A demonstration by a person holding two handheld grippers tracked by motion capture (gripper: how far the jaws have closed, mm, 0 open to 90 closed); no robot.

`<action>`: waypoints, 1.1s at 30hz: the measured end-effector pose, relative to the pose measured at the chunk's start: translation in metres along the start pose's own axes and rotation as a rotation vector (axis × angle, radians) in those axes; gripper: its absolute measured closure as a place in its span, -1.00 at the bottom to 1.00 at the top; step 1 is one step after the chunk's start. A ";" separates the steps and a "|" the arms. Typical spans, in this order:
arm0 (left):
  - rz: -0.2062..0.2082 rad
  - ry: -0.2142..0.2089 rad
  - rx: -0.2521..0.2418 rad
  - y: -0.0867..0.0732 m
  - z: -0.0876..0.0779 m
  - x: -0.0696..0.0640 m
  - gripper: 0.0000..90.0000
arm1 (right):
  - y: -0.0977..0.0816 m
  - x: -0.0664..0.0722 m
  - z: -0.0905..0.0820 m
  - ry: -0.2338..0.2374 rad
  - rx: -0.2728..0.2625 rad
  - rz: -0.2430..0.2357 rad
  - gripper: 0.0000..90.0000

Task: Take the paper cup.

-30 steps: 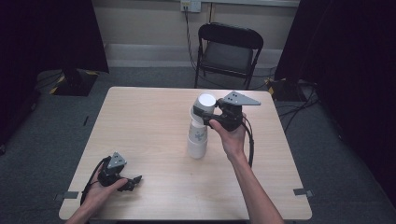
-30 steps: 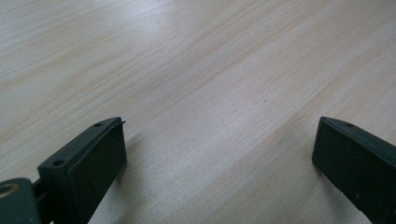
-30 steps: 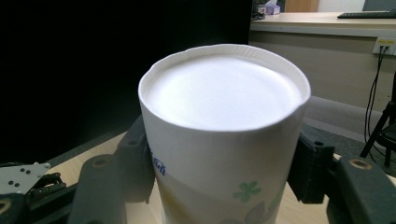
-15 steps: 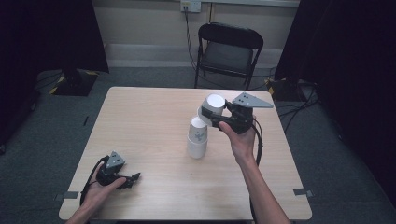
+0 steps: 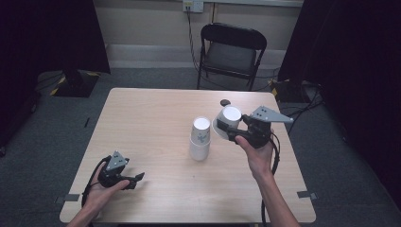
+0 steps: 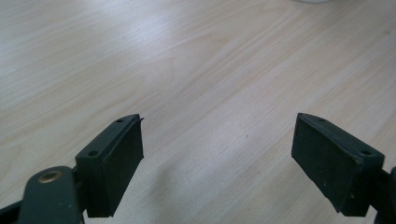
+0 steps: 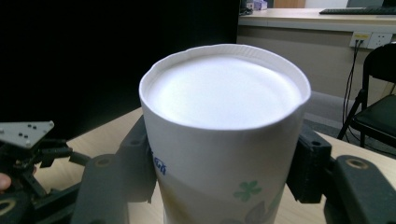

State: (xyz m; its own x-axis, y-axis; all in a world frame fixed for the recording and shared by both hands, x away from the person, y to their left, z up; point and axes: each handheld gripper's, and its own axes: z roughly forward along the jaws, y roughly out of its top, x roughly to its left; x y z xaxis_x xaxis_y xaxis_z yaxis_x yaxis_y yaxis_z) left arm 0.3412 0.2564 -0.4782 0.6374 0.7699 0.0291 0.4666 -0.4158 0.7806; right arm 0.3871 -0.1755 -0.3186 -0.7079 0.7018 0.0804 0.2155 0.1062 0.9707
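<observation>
1. Jaws, right gripper: closed on the wall of a white paper cup, one black pad on each side, as the right gripper view shows; they have just been closing a little further, with the cup between them.
2. Jaws, left gripper: standing wide apart with nothing between them, bare wood below; they have just been narrowing slightly. This gripper lies low near the front left corner of the table, well apart from the cups.
3. Held cup, place: lifted clear of the table, just to the right of the stack of cups and apart from it.
4. Held cup, direction: upside down, flat bottom uppermost, mouth downward. Its long axis is tilted, the bottom leaning up and toward the stack, the mouth toward the hand.
5. Stack, place and direction: upright near the middle of the table, also inverted, long axis vertical.
6. Step in hand, as judged: carrying the separated cup away from the stack to set it down.
7. Handling advice: keep the squeeze light, since a paper wall dents easily; level the cup so its rim meets the wood all round; choose a bare spot well to the right of the stack; open only once the rim rests flat.
8. Further item: small dark object behind the held cup, kind unclear.
</observation>
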 end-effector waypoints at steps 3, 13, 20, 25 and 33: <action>-0.002 -0.008 -0.021 0.002 -0.002 -0.001 -0.63 | -0.008 0.003 -0.003 0.011 0.011 0.007 -0.15; 0.007 -0.082 -0.086 0.013 -0.006 -0.012 -0.59 | -0.034 0.014 -0.001 0.046 0.058 0.034 -0.14; 0.054 -0.134 -0.106 0.031 -0.002 -0.027 -0.54 | -0.050 0.026 0.003 0.093 0.092 0.050 -0.14; 0.062 -0.166 -0.152 0.056 0.006 -0.037 -0.49 | -0.053 0.033 0.007 0.110 0.104 0.042 -0.14; 0.106 -0.263 -0.205 0.079 0.021 -0.060 -0.44 | -0.059 0.047 0.019 0.163 0.116 0.041 -0.14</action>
State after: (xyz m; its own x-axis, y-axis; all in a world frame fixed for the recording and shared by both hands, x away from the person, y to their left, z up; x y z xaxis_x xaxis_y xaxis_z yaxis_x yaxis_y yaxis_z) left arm 0.3525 0.1670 -0.4309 0.8245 0.5653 -0.0245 0.2734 -0.3601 0.8919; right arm 0.3538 -0.1360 -0.3768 -0.7945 0.5845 0.1645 0.3163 0.1671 0.9338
